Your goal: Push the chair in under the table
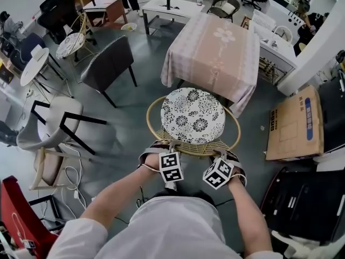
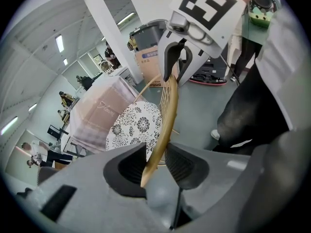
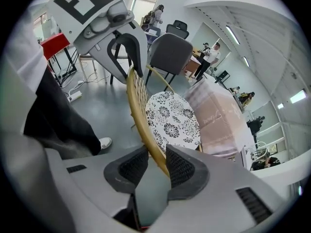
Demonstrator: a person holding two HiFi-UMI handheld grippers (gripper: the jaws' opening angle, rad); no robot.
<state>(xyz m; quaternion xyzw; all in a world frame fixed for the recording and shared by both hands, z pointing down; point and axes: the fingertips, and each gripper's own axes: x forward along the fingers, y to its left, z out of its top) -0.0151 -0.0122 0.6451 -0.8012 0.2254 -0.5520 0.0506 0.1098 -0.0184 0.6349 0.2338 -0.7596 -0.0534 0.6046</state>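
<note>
The chair has a round rattan frame and a black-and-white floral cushion [image 1: 193, 116]. It faces the table [image 1: 213, 53], which wears a pink cloth, and its front sits close to the cloth's hem. Both grippers are on the chair's back rim [image 1: 195, 151]. In the left gripper view my left gripper [image 2: 155, 161] has the rim [image 2: 165, 125] between its pads, with a thin gap on one side. My right gripper [image 3: 156, 165] has its pads against the rim [image 3: 146, 125]. In the head view the left gripper [image 1: 170, 146] and right gripper [image 1: 220, 155] stand side by side.
A dark grey chair [image 1: 108, 63] stands to the left of the table and a white chair [image 1: 51, 123] nearer left. A flat cardboard box [image 1: 295, 125] lies on the floor at right. Cables [image 1: 73, 179] trail at lower left. More tables and chairs stand behind.
</note>
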